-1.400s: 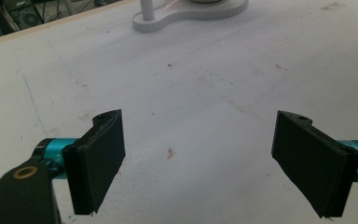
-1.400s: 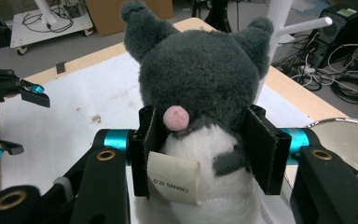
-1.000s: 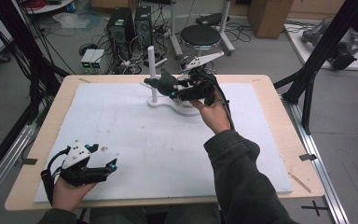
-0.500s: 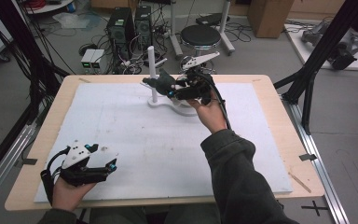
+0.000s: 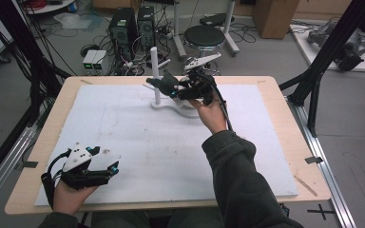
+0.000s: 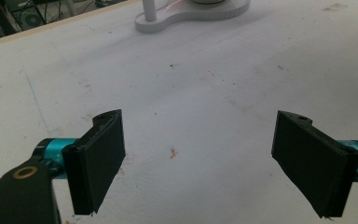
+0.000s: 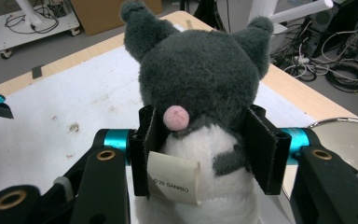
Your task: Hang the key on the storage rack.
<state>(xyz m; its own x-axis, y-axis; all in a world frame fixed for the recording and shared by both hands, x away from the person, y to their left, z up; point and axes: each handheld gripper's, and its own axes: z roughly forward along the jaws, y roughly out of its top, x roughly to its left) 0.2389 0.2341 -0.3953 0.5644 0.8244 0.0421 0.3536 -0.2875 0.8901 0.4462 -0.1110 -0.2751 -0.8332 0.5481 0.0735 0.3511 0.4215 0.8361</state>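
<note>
Right gripper (image 5: 180, 89) fingers clamped on grey plush toy (image 7: 198, 93), held above far worktop (image 5: 266, 85) beside white stand (image 5: 156, 71) (placement pending). Left gripper (image 6: 200, 163) fingers wide apart, empty, near-left.

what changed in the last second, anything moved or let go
Little. The right claw stays shut on the plush and has edged slightly left and away, toward the white post. Nothing was let go. The left claw stays open at the near left of the mat.
</note>
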